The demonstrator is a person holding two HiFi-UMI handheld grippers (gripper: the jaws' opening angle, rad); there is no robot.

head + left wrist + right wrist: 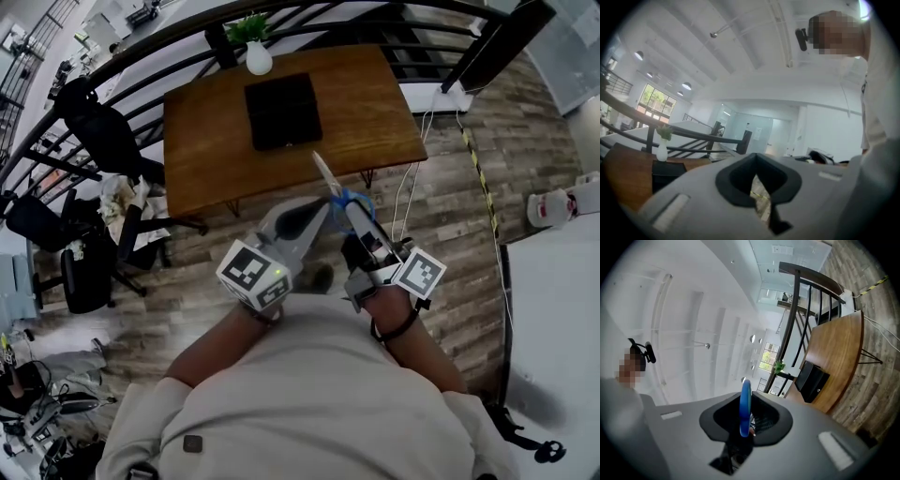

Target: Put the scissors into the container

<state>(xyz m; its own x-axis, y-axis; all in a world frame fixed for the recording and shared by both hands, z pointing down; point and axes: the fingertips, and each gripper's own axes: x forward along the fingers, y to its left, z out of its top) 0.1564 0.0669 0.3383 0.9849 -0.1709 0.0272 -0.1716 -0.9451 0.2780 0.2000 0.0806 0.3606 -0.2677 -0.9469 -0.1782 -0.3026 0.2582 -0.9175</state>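
Wood floor (450, 244) beside table (206, 141); scissors (339, 194) aloft

Container (283, 111) on table (206, 159), vase (259, 58) behind it

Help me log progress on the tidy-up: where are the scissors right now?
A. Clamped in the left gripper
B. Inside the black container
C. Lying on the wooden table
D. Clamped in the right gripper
D: the blue handle of the scissors sits pinched between the jaws of the right gripper, with the blades pointing toward the table.
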